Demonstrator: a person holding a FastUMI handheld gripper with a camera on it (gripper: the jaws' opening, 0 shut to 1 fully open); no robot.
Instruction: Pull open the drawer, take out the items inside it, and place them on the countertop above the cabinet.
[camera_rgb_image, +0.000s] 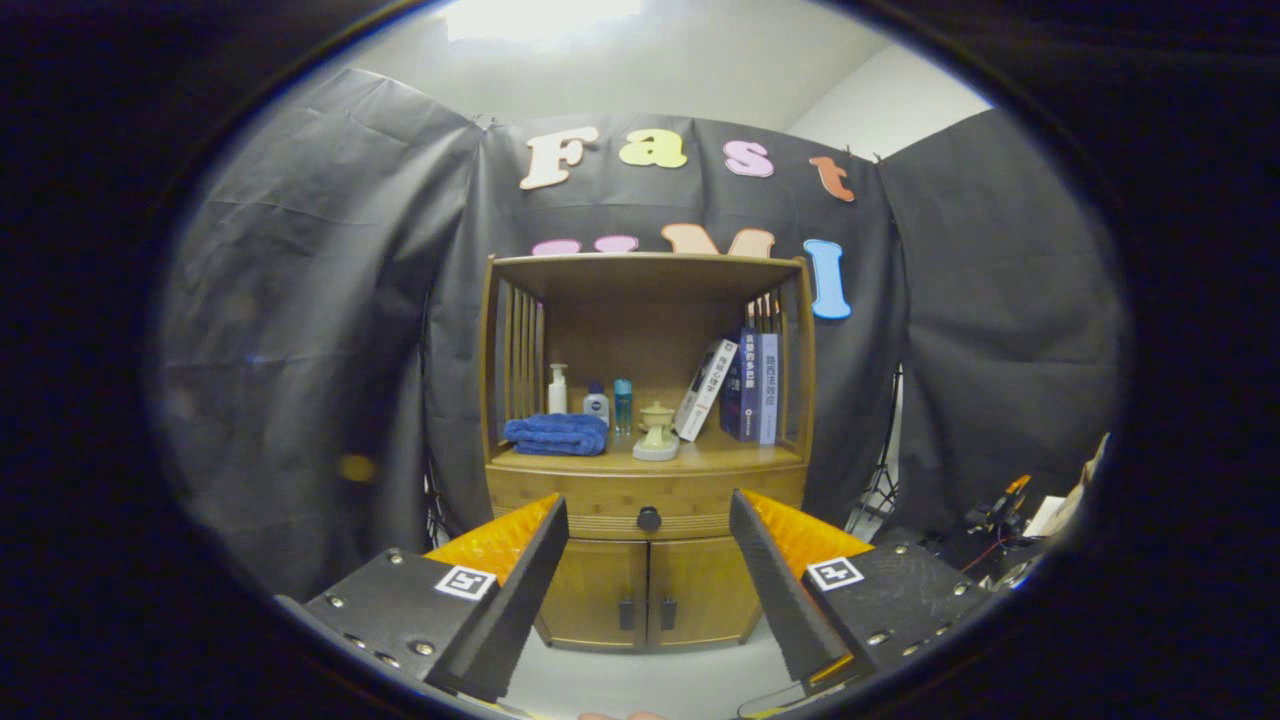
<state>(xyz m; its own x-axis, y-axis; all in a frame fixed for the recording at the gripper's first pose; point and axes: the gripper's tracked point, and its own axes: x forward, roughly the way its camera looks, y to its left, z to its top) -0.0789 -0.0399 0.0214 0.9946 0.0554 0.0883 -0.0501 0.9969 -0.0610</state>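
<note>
**Wooden cabinet ahead, drawer shut**

Wooden cabinet (648, 450) straight ahead against the booth's cloth wall, well beyond the fingers. Countertop (700, 458) under an open shelf bay: folded blue towel (556, 434) at left edge, three small bottles (596, 400) behind it, pale ornament (656, 432) near front middle, leaning books (740, 388) at right side. Drawer (600, 496) just below countertop, closed, dark round knob (649, 519) at centre. Two cupboard doors (650, 590) beneath. Gripper (648, 540) spread wide, holding nothing, knob framed between the fingers (520, 590) but well apart from them.
</note>
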